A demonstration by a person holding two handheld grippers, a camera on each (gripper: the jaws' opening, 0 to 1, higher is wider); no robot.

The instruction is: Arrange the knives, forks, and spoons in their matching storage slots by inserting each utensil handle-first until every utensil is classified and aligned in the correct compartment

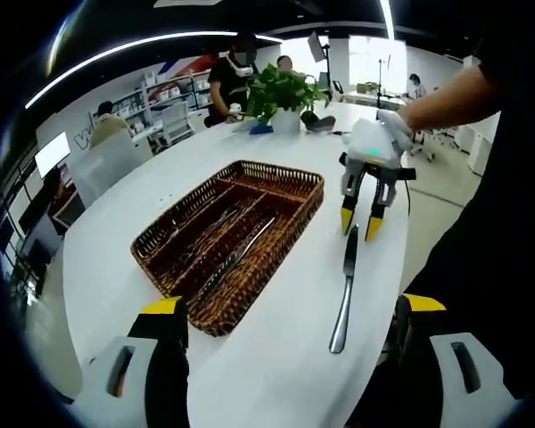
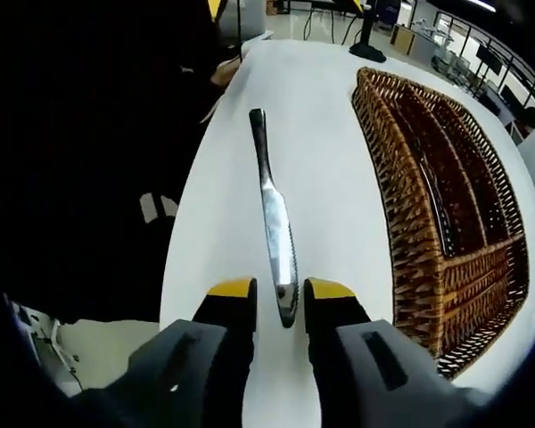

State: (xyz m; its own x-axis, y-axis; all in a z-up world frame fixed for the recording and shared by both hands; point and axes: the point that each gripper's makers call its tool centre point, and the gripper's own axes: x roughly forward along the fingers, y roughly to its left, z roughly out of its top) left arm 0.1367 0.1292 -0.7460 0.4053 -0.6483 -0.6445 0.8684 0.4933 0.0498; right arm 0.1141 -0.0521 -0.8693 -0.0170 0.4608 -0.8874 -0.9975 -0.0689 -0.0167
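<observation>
One knife (image 2: 276, 227) lies flat on the white bench (image 2: 330, 169) beside the wicker tray (image 2: 410, 241), its blade tip between my right claw's (image 2: 280, 296) parted jaws, while my left claw (image 1: 290, 312) hangs wide.

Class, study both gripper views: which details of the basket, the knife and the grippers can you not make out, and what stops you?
- Wicker basket, left gripper view: the utensils inside are dark streaks, too small to sort.
- Basket, right gripper view: far corner cut off by the edge.
- Knife, right gripper view: its tip lies between the right gripper jaws; contact is unclear.
- Left gripper: jaws wide apart, their bases cut off.
</observation>
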